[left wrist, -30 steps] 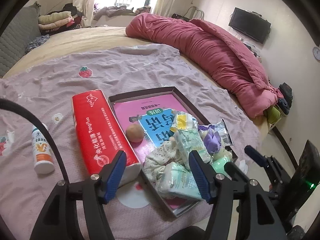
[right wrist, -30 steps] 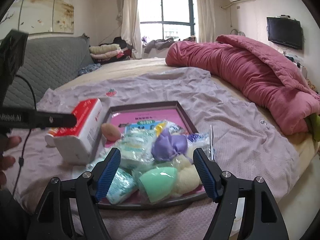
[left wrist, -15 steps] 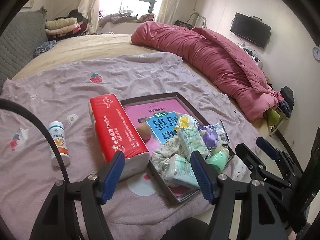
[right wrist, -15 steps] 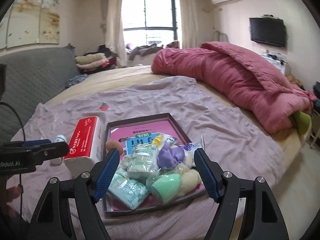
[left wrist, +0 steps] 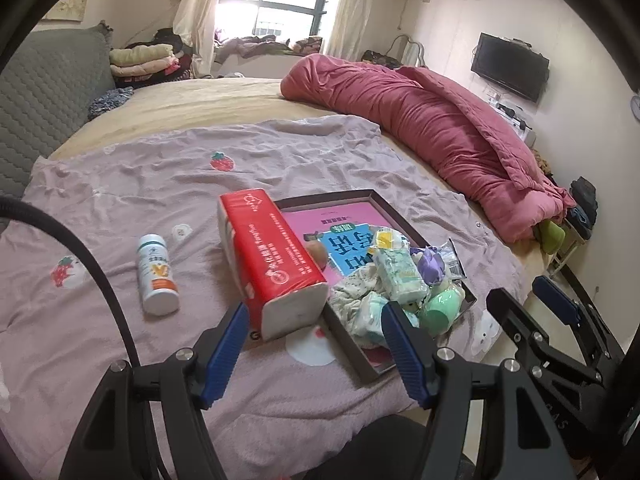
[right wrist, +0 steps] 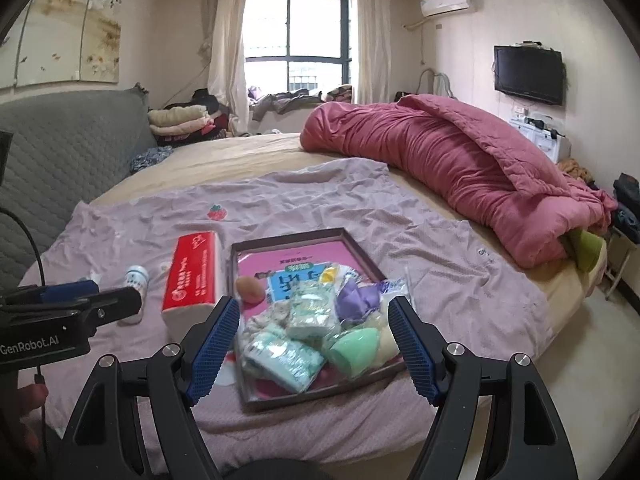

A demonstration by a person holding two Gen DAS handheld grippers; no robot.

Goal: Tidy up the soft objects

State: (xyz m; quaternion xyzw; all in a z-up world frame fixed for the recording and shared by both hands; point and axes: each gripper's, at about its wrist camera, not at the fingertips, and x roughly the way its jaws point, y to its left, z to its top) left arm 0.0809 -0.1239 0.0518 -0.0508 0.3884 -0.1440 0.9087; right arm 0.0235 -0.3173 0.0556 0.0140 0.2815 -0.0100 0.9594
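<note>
A dark-rimmed tray (left wrist: 336,196) (right wrist: 286,234) lies on the lilac sheet and holds several soft things: tissue packs (right wrist: 285,358), a mint sponge (right wrist: 354,347), a purple sponge (right wrist: 356,297), a peach sponge (right wrist: 249,289) and a patterned cloth (left wrist: 352,287). A red tissue pack (left wrist: 267,253) (right wrist: 191,275) lies left of the tray. My left gripper (left wrist: 316,346) is open and empty, above the bed's near edge. My right gripper (right wrist: 314,346) is open and empty, in front of the tray.
A white bottle (left wrist: 156,273) (right wrist: 136,280) lies left of the red pack. A pink duvet (right wrist: 460,168) is heaped along the bed's right side. A grey headboard (right wrist: 60,152) stands at the left. The floor (right wrist: 600,340) drops off at the right.
Both grippers have drawn back and up from the tray, so the tray and red pack look smaller. Nothing was taken hold of; both stay open.
</note>
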